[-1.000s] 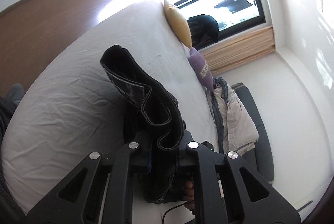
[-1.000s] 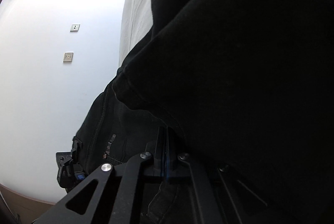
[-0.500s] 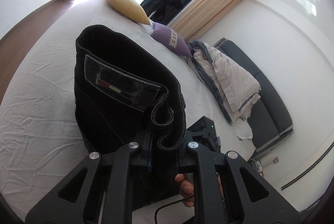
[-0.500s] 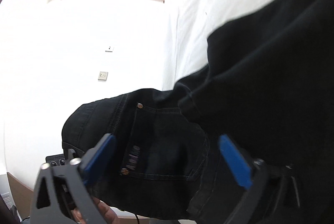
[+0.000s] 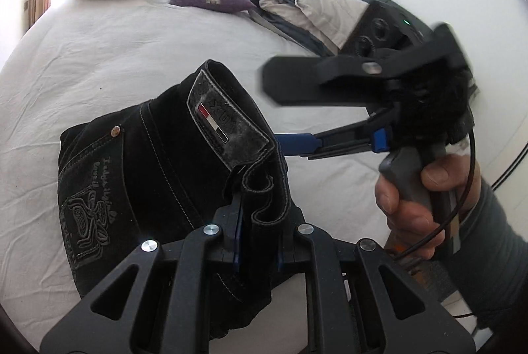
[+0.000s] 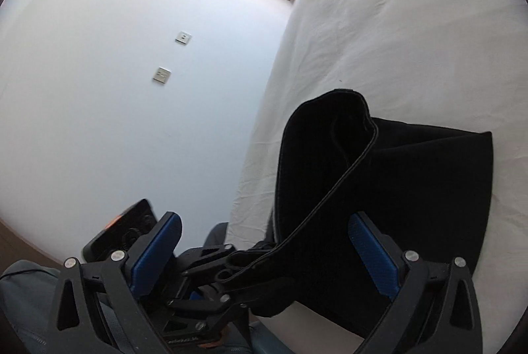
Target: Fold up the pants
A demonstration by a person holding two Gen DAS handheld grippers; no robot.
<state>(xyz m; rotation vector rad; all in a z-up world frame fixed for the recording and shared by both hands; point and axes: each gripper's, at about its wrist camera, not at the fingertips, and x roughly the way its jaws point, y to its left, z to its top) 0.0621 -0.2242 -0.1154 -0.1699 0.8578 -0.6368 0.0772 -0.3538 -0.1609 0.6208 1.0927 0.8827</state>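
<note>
Left claw (image 5: pixel 255 228) is clamped on the bunched waistband of the black pants (image 5: pixel 158 175), which sit folded in a compact stack on the bed (image 5: pixel 99 56), directly ahead of and under its tips. Back pocket with embroidery lies left of the claw, leather patch (image 5: pixel 227 131) just ahead, standing up. Step in hand looks like setting down the last fold: lower the waistband flat onto the stack, keep edges lined up, release only once the cloth lies flat, else the top layer springs back. Left claw points forward and down at the bed, level across. To its right, right claw (image 5: pixel 280 116) is spread wide with nothing in it, side-on, tips aimed left toward the patch, just beside the waistband but apart from it. Right hand (image 5: pixel 415 192) wraps the grey handle, thumb up front, sleeve and cable trailing below. From the right wrist view, both blue pads (image 6: pixel 369 251) are clear, the pants between and ahead of them.
</note>
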